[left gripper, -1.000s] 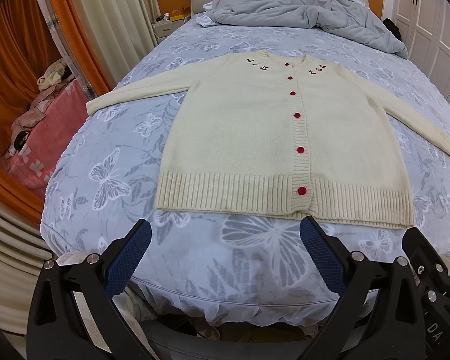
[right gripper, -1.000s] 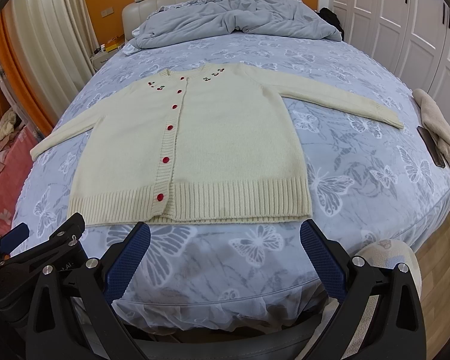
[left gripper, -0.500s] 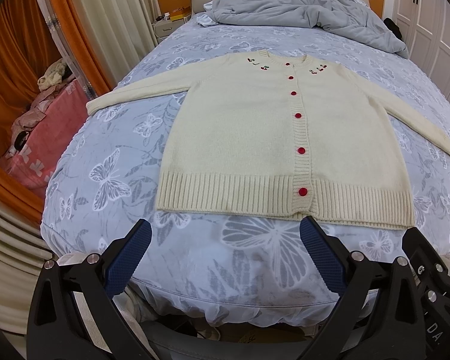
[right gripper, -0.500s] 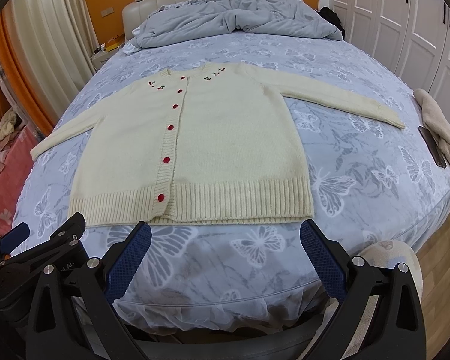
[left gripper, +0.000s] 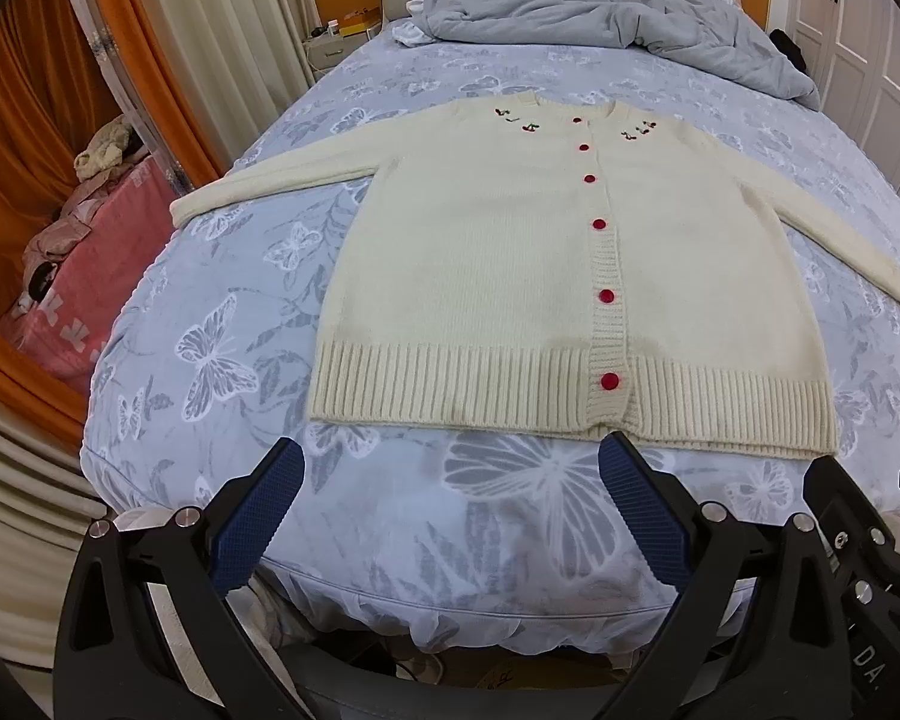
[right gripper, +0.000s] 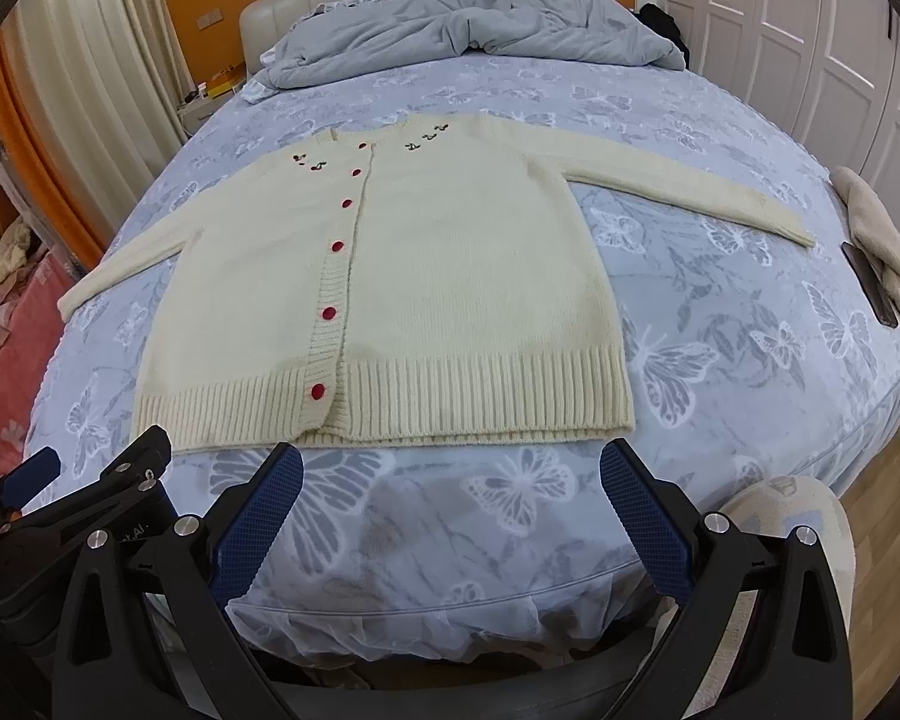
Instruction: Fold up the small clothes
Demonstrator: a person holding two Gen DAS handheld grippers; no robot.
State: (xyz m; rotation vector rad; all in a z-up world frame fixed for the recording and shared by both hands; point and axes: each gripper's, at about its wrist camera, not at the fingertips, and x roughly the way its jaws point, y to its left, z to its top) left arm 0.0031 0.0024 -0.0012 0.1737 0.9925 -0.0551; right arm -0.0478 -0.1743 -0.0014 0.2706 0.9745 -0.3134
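The cardigan (left gripper: 510, 276) loses its far cuff at the right edge of the left wrist view, just beyond the hem corner. Right of the cardigan in the right wrist view, the beige towel (right gripper: 882, 252) partly covers a dark flat object (right gripper: 870, 285), too small to identify. Behind the cardigan's collar, the items on the nightstand (left gripper: 330, 48) are too tiny to name.
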